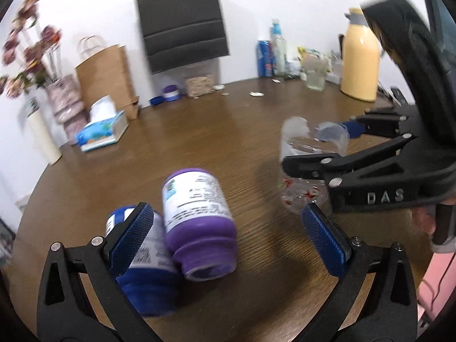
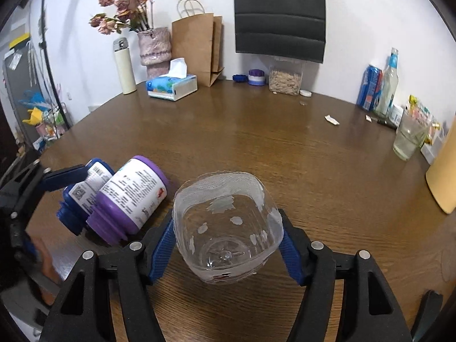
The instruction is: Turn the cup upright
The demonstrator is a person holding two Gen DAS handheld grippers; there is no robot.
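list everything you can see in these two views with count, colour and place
clear cup: 1, transparent, mouth up, between right gripper's pads
jars: 2, purple and blue, lying side by side, near left
tissue box: 1, blue-white, far left
paper bag: 1, brown, against wall
vase of flowers: 1, pink, far left
thermos: 1, cream, far left
carafe: 1, yellow, far right
glass: 1, clear, right edge
table: 1, brown wood
left gripper: open, blue pads
right gripper: shut on cup
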